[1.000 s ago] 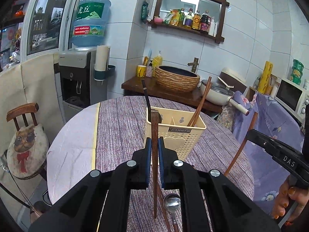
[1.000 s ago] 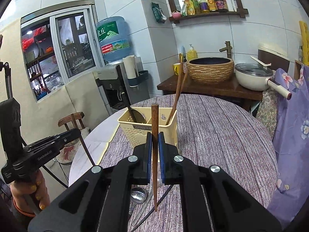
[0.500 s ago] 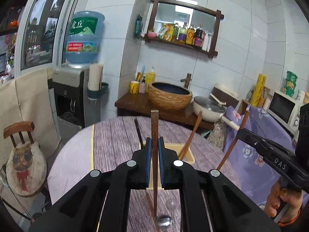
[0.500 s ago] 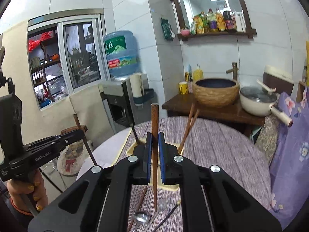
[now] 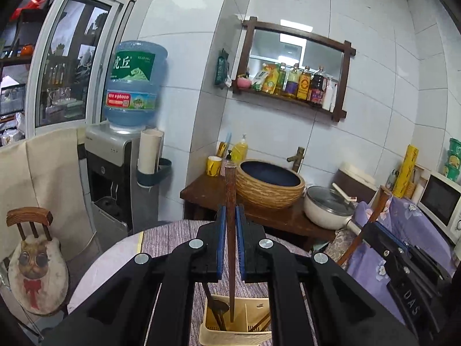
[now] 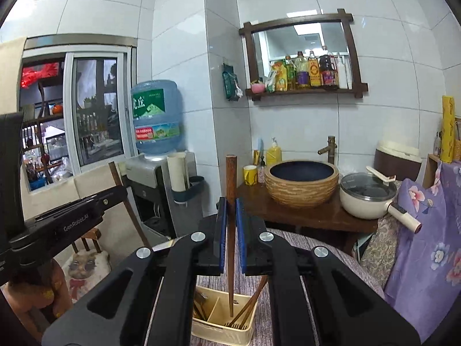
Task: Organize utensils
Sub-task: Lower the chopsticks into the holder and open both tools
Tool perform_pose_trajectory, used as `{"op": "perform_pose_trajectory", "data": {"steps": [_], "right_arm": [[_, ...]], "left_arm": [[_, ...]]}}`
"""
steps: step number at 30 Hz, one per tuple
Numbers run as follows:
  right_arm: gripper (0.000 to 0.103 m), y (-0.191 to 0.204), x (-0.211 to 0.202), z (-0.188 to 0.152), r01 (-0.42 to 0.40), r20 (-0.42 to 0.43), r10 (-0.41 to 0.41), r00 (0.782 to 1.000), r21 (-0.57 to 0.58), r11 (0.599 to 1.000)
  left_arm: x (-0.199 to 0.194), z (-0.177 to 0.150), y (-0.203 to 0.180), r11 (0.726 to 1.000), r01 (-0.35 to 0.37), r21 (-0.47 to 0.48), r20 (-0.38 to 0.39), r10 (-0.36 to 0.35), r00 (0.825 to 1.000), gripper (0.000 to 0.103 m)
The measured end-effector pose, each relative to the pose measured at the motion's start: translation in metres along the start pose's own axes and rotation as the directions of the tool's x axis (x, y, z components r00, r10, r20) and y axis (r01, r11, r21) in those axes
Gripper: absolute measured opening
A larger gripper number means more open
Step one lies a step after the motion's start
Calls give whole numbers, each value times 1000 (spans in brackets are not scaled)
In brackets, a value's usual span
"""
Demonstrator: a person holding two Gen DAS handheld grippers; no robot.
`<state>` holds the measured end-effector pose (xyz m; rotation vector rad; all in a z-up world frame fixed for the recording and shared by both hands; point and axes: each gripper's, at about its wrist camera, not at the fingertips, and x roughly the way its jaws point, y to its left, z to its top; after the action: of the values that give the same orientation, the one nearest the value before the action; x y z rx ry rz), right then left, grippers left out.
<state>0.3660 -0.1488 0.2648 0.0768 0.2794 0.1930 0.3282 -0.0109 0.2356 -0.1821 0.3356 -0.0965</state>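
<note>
Brown wood fills my left hand-held gripper, its blue pads pinched on an upright chopstick whose tip hangs inside the cream utensil basket on the worktop; "DAS" reads on the other tool at right. From the right wrist, my right hand-held gripper clamps a second chopstick over the same basket; "GenRobot.AI" marks the left tool

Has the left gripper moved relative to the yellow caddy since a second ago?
Yes. The left gripper rose and now sits above the yellow caddy, chopstick tip pointing in.
</note>
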Motion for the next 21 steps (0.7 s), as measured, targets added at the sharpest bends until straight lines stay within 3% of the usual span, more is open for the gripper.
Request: {"op": "perform_pose_trajectory", "data": {"steps": [12,21], "right_arm": [[8,-12,38,-73,16,-112,-14,994,26,1000],[8,-12,41,-96,21,-131,-19,991,9,1000]], "left_arm": [[32,-66,-1,999,-26,23,-98,28,995,8],[51,-93,7,999,-30,22,-171,33,985,8]]}}
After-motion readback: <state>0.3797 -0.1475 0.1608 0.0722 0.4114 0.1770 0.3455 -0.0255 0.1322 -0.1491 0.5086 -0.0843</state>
